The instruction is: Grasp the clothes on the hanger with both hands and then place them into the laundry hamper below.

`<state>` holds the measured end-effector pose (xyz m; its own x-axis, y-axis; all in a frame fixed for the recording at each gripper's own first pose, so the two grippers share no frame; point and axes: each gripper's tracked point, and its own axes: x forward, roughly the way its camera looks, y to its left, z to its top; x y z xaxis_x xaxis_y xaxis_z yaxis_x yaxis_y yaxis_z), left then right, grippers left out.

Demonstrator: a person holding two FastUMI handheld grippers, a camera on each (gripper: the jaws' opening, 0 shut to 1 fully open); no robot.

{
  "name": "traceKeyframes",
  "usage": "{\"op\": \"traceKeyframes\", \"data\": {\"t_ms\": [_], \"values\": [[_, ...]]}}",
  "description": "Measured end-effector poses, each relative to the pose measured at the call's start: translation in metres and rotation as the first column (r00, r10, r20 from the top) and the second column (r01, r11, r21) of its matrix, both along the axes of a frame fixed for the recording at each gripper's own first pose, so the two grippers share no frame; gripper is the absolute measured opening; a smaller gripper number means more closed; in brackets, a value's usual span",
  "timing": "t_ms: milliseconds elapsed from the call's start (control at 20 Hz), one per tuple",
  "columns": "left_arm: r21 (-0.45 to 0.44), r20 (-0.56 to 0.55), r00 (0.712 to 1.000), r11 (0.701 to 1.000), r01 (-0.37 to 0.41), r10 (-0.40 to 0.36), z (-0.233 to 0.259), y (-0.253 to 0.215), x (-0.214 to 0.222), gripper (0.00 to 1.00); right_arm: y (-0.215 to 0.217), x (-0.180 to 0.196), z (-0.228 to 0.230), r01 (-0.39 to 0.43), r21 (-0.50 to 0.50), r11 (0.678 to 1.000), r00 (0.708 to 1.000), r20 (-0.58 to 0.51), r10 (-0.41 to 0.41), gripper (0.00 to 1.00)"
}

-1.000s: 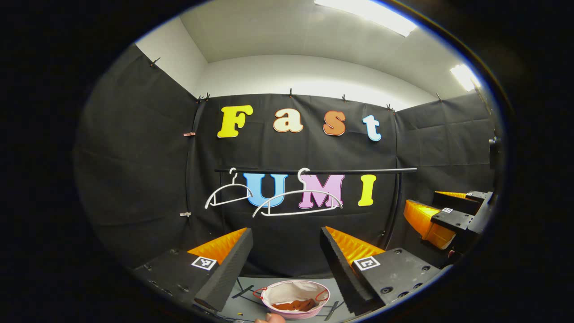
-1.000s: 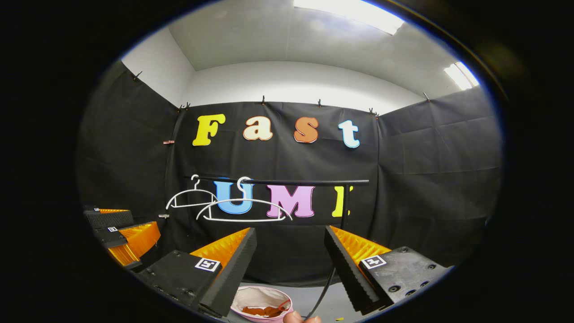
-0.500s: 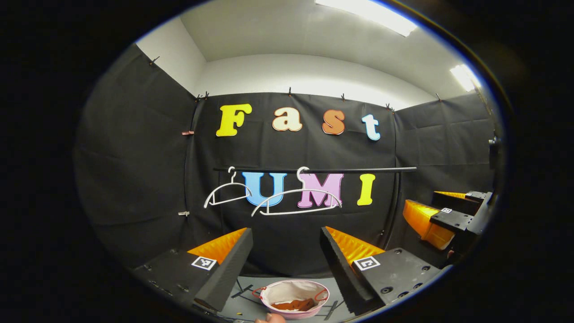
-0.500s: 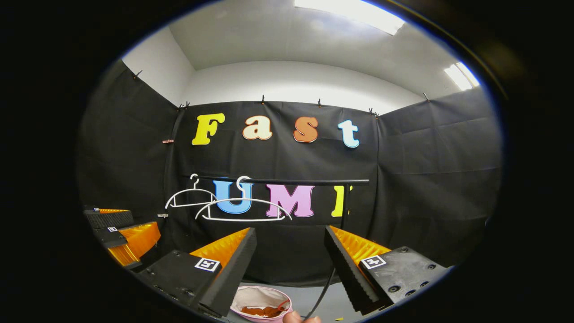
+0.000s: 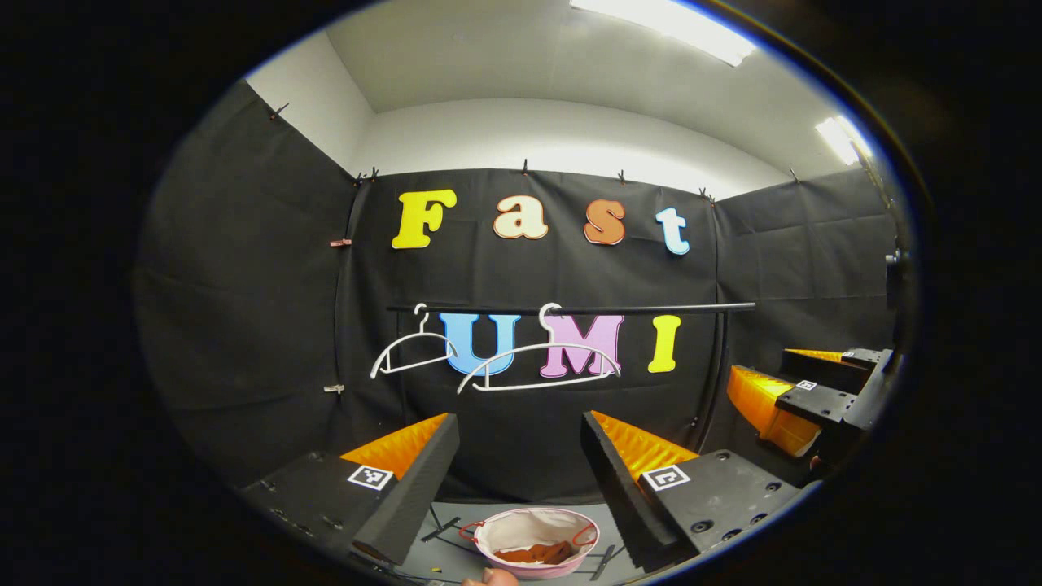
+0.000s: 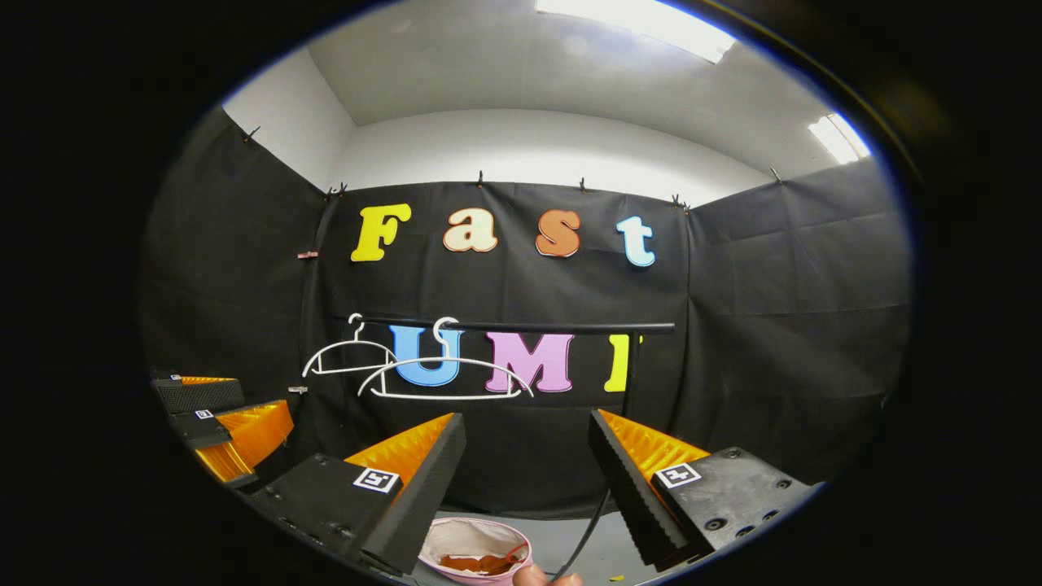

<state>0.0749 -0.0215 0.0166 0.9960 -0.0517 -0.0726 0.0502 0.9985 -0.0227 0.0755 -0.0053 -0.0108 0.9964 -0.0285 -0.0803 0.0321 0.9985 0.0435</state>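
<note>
Both tongs, left [image 5: 519,456] and right [image 6: 527,460], are held spread and empty; the clothes [image 5: 537,554] are seen below in the hamper [image 5: 537,570] (hangers [image 5: 537,366] bare).

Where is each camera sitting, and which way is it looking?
Left gripper view: rides on the left gripper, facing the rail with two bare hangers; its own fingers spread wide apart, right gripper off to the right.
Right gripper view: rides on the right gripper, facing the same rail; its fingers are also apart, with the left gripper off to the left.
Both share: rail, hangers, and the hamper below holding orange clothes.
</note>
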Motion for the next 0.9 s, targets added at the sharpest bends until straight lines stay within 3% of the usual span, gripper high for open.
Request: {"op": "traceKeyframes", "data": {"t_ms": [900], "values": [[0.0,0.009,1.0,1.0,-0.006,0.006,0.004,0.0028,0.0003,0.95,0.0004,-0.0004,0.0067,-0.004,-0.018,1.0,1.0,0.021,0.005,0.97]]}}
